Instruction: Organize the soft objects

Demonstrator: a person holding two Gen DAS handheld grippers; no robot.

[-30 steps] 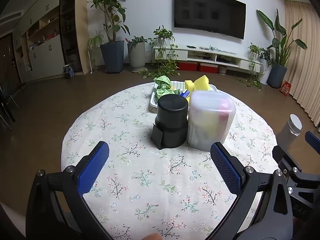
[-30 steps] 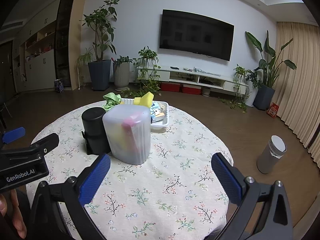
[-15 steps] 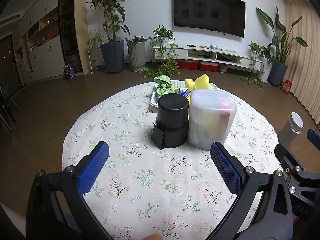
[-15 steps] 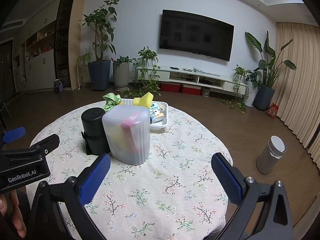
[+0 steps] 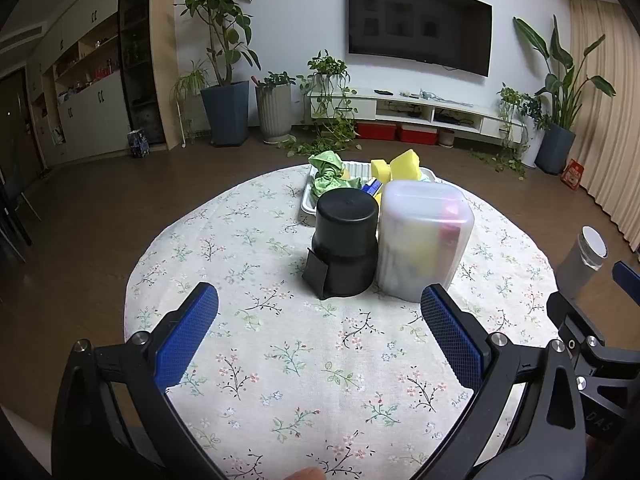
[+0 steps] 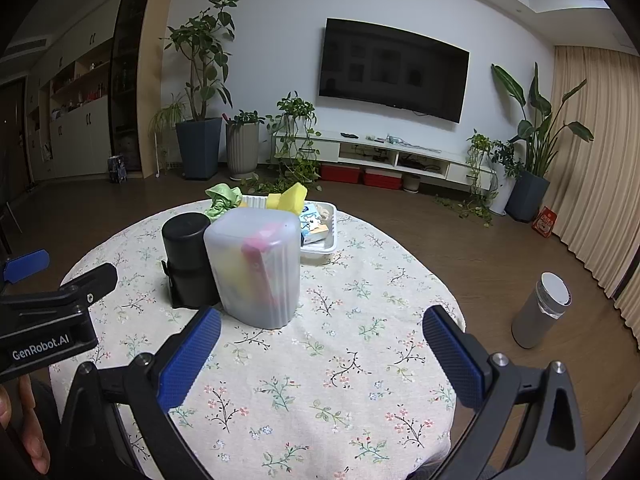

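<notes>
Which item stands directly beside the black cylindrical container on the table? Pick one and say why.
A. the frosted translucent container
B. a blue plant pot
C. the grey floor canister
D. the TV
A: the frosted translucent container stands right next to the black cylindrical container on the floral tablecloth, with the white tray behind them.

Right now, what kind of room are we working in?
Most likely a home living room: a wall-mounted TV above a low media console, potted plants along the wall, and a round table with a floral tablecloth.
</notes>
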